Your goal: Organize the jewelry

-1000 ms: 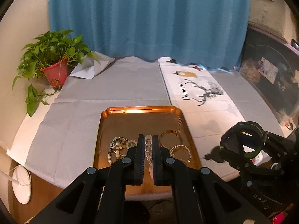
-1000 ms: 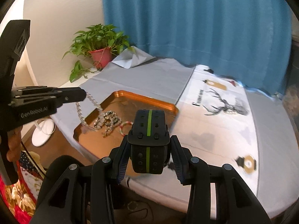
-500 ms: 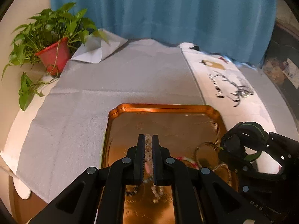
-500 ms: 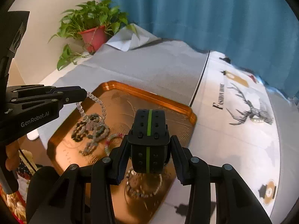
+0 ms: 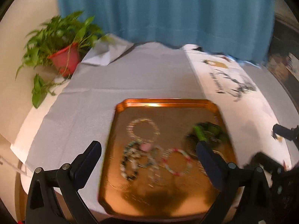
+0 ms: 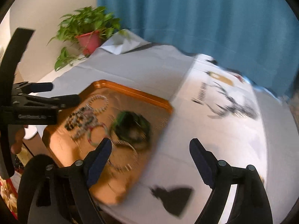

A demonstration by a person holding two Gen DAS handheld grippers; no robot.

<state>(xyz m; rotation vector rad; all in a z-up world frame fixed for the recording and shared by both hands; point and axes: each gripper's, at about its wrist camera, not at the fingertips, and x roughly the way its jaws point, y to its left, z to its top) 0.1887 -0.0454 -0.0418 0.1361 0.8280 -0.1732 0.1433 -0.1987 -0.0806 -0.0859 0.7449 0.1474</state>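
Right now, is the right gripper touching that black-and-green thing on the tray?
Apart. In the right wrist view the right gripper has open, empty jaws, and the black-and-green thing lies on the tray beyond its fingertips.

left gripper (image 5: pixel 149 155): just opened wide, empty | right gripper (image 6: pixel 150 152): just opened, empty

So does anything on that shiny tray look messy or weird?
Yes. On the copper tray, the beaded bracelets lie overlapping in a tangled heap at the near left, instead of apart. The black-and-green watch sits by itself; blur hides finer detail.

Both wrist views down onto tray (image 5: pixel 168 100)
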